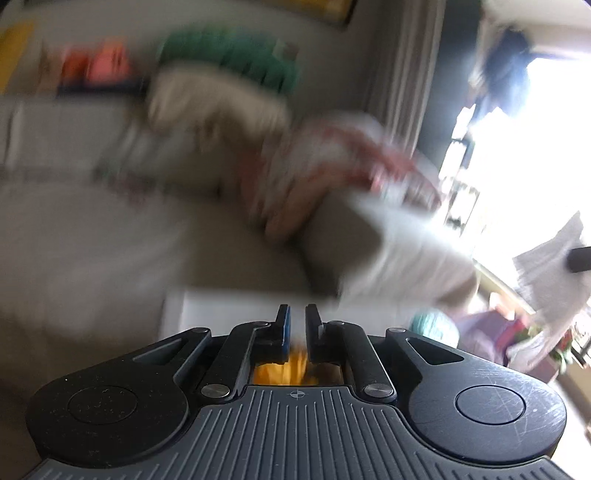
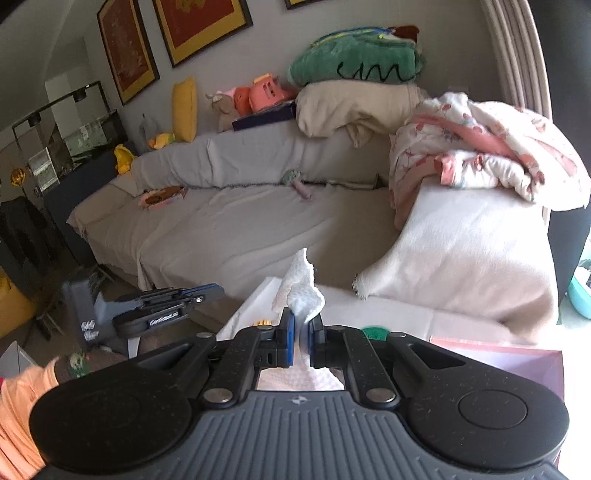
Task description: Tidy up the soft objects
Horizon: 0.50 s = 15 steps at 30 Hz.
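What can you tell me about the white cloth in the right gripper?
The white cloth looks soft, thin and textured, like a towel. The right gripper is shut on its crumpled edge, so a bunched peak stands up above the fingers. The rest hangs below the gripper, seen through its frame. Behind it lies the covered sofa.

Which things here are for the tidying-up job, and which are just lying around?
For the job:
- white cloth pinched in the right tongs
- left tongs, shut
- pink flowery blanket
- green blanket

Just lying about:
- framed pictures
- glass tank
- teal tub
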Motion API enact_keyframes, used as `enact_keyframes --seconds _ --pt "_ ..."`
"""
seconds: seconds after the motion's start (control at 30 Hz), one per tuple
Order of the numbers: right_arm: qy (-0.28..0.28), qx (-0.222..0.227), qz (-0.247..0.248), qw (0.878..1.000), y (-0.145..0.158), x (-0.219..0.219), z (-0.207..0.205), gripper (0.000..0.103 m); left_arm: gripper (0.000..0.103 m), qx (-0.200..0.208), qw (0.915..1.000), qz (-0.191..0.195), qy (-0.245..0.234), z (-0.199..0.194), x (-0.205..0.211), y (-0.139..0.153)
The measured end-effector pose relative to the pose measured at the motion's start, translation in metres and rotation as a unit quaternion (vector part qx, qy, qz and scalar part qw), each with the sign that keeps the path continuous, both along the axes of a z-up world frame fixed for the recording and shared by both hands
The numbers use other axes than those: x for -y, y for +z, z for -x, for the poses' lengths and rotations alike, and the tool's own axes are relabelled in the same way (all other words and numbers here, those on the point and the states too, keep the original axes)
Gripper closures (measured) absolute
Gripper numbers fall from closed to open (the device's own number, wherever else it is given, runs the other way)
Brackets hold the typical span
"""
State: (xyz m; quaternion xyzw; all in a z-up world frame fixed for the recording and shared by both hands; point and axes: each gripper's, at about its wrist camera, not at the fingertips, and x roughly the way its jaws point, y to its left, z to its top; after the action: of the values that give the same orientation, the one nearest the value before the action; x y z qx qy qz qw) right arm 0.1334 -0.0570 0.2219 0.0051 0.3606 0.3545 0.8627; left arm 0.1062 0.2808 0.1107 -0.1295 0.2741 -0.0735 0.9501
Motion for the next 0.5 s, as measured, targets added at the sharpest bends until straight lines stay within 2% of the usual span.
enact_keyframes --seconds 0.07,0.17,0.27,0.4,0.5 --pt "0.004 -0.01 0.012 1.0 -0.013 -0.004 0.002 0.096 0.093 -0.032 0.9994 -0.017 0.002 -0.001 0.004 -0.018" --pt "0.03 -0.03 0.032 0.999 -0.043 -0.014 0.01 0.096 0.091 -0.024 0.9985 -0.046 0.016 0.007 0.006 -0.039" --pt "0.056 -0.059 0.061 0.995 -0.086 -0.032 0.023 0.096 0.09 -0.034 0.9991 -0.02 0.017 0.0 0.001 -0.052" --pt "0.078 -0.137 0.065 0.985 -0.148 -0.054 0.029 0.096 0.09 -0.066 0.9965 0.012 0.051 -0.022 -0.011 -0.068" --pt "0.094 -0.156 0.066 0.981 -0.171 -0.062 0.041 0.095 0.09 -0.078 0.9951 0.036 0.048 -0.032 -0.016 -0.08"
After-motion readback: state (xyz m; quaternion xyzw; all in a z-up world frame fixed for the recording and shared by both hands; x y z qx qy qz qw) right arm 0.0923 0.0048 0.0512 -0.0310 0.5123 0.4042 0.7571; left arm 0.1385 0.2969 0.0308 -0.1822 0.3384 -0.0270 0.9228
